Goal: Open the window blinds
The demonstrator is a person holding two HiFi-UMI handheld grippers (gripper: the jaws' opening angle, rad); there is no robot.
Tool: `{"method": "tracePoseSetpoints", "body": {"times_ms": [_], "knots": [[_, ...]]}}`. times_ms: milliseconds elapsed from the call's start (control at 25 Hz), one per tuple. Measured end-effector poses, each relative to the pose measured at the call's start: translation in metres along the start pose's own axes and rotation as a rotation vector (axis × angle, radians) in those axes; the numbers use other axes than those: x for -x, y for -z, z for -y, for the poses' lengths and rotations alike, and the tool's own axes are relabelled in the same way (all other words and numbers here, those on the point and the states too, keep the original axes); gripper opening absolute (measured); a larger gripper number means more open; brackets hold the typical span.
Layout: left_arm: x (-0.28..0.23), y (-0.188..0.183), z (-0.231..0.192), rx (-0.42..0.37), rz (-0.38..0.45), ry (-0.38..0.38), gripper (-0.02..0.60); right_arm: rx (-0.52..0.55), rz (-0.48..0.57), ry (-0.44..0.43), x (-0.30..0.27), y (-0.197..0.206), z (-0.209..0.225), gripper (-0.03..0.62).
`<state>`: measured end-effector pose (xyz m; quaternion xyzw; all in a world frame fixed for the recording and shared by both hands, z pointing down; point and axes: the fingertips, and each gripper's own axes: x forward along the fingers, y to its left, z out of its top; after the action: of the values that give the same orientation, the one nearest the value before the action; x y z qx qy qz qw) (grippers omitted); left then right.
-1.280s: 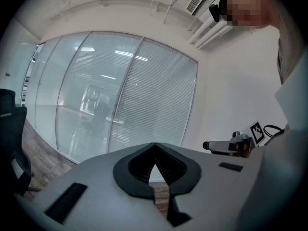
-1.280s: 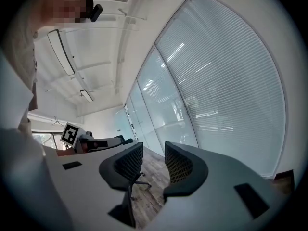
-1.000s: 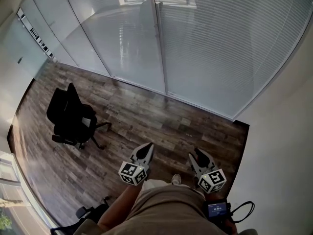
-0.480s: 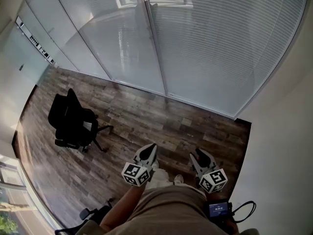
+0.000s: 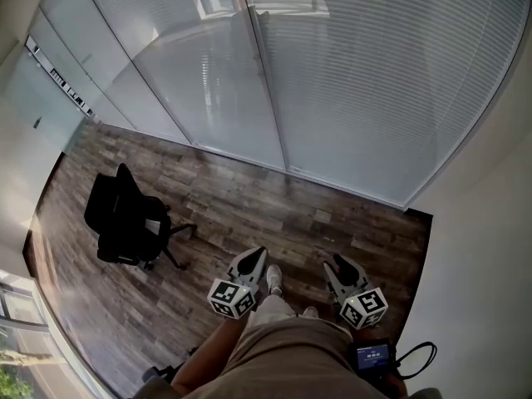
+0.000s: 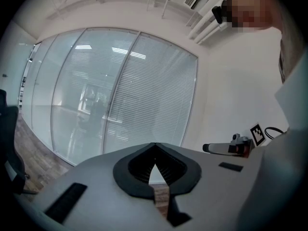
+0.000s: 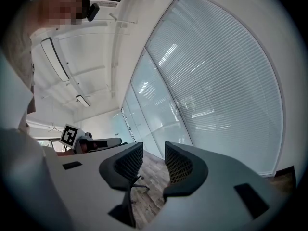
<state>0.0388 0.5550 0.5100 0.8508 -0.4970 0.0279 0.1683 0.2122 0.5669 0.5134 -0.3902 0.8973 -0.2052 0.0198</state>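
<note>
At the person's waist, both tools are carried as they were a second ago. The left hand-held gripper (image 5: 254,256) has its jaws pressed together with nothing in them. The right hand-held gripper (image 5: 336,263) has its jaws apart and empty, with only floorboards showing through the gap.

The change lies just beyond them. A light shoe (image 5: 273,278) now reaches out in front between the two tools, where before only a toe showed by the trouser leg. The black office chair (image 5: 126,221) on the left and the foot of the window have both slipped lower in the head view. I read this as the person in mid-stride towards the window. The task is still at the approach, with nothing touched yet.

The floor (image 5: 274,198) is dark wood plank, and it is bare from the shoe to the window line. A plain white wall (image 5: 490,248) runs along the right and meets the window at the far right corner.

The blinds (image 5: 374,81) hang at the far centre and right, well apart from both tools. They reach the floor and their slats are shut. No cord or wand can be made out from here. Further left the run continues as pale glass panels (image 5: 166,73).
</note>
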Motion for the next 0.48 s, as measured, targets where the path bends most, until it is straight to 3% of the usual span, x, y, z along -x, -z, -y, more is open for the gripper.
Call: {"method": "tracePoseSetpoints", "body": {"times_ms": [480], "knots": [[-0.047, -0.042, -0.110, -0.012, -0.007, 0.047, 0.014, 0.014, -0.019, 0.035, -0.121, -0.020, 0.009, 0.126]]}}
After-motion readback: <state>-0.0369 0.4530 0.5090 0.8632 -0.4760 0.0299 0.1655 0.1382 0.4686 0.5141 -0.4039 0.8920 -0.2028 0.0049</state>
